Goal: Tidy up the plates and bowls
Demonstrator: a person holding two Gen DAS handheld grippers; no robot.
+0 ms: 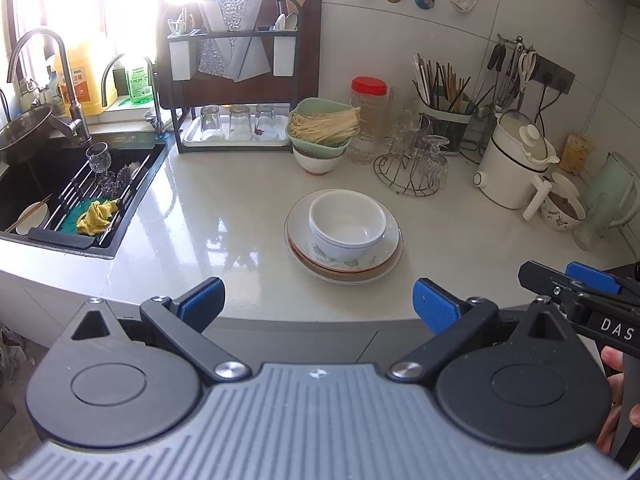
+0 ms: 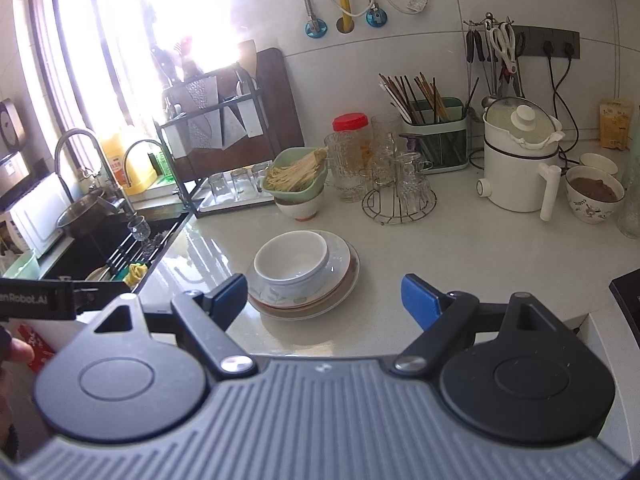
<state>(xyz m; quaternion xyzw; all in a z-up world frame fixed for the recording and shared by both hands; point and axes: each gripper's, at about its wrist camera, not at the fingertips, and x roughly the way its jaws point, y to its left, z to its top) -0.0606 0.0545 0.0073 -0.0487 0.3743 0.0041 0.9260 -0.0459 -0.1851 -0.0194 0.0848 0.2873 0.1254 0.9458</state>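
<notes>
A white bowl (image 1: 347,222) sits in a stack of plates (image 1: 300,236) on the pale counter (image 1: 208,216). The bowl (image 2: 291,262) and the plates (image 2: 340,280) also show in the right wrist view. My left gripper (image 1: 318,304) is open and empty, held near the counter's front edge, short of the stack. My right gripper (image 2: 322,300) is open and empty, also at the front edge, just short of the plates. The right gripper shows at the right of the left wrist view (image 1: 576,280).
A black sink (image 1: 72,192) with a rack, a glass and a yellow cloth is at the left. A green bowl of noodles (image 1: 322,126) on a white bowl, a glass rack (image 1: 416,164), a white kettle (image 1: 516,160), a filled bowl (image 2: 594,194) and a dish rack (image 1: 236,80) stand at the back.
</notes>
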